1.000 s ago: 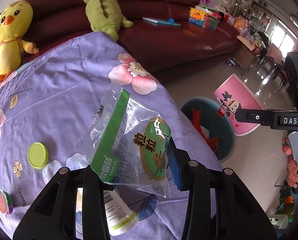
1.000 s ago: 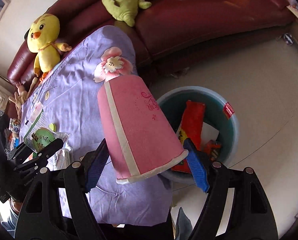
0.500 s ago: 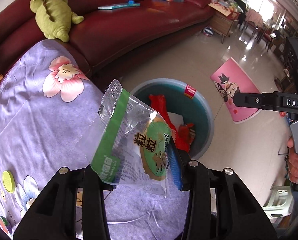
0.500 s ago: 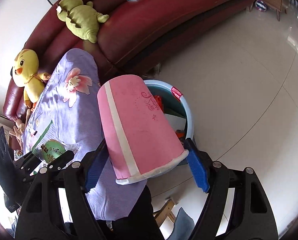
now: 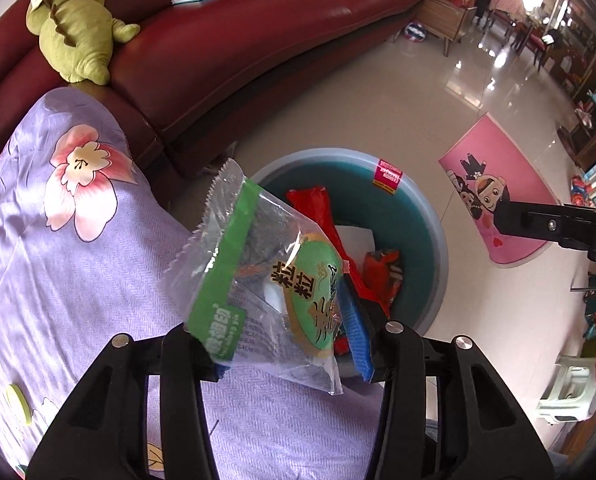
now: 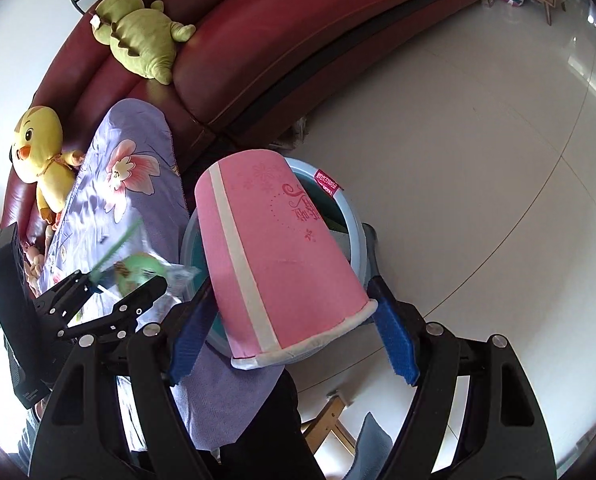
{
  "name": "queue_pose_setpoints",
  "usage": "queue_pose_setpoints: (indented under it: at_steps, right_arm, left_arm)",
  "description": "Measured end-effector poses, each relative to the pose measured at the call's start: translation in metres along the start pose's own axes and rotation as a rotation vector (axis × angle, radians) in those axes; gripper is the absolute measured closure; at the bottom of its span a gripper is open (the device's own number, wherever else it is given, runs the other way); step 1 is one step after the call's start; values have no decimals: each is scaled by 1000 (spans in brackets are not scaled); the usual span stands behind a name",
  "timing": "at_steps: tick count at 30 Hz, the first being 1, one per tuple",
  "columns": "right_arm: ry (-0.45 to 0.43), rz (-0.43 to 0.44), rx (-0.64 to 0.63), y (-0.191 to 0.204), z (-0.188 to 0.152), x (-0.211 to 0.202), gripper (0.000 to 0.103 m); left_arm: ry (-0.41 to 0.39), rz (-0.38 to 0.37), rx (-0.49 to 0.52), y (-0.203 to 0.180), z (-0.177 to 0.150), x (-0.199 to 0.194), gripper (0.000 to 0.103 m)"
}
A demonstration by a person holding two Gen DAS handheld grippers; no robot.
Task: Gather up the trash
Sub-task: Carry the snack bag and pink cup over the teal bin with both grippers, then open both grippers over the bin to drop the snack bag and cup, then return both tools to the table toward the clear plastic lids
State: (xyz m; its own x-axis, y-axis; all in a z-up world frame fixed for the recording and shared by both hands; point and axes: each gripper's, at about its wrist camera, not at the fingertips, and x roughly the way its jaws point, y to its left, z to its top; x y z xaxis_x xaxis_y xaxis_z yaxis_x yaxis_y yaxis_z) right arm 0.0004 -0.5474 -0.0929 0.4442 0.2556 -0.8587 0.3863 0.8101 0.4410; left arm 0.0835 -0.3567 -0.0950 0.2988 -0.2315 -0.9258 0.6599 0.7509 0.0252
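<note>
Flanking bin [image 5: 429,216]: sofa [image 5: 258,32], tablecloth [image 5: 58,248].

A pink cup [image 6: 274,256] with a white stripe, a clear green-banded wrapper [image 5: 266,276], a teal bin [image 5: 413,216], a lilac flowered cloth [image 5: 70,216].

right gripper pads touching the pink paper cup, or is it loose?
Touching. The right wrist view shows the pink paper cup wedged rim-first in the right gripper, both blue pads against its sides.

Each hand-held gripper [image 5: 286,340] has black angular fingers, silver screws and ribbed blue pads [image 6: 393,336].
</note>
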Motion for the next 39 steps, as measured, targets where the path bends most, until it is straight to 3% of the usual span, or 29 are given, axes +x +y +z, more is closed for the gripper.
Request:
queue_pose_setpoints:
  at_steps: [1, 4, 24, 39]
  right_arm:
    - [2, -2, 0, 1, 1, 1, 31]
    - [7, -8, -1, 2, 3, 5, 31]
    - [103, -58, -17, 20, 11, 56, 29]
    - [105, -109, -10, 23, 5, 42, 24]
  left_arm:
    - [3, 20, -3, 1, 2, 2, 35]
    - [-22, 59, -19, 7, 5, 3, 15]
    - [-76, -15, -151, 46, -12, -31, 7]
    - [-80, -59, -187, 54, -30, -37, 7]
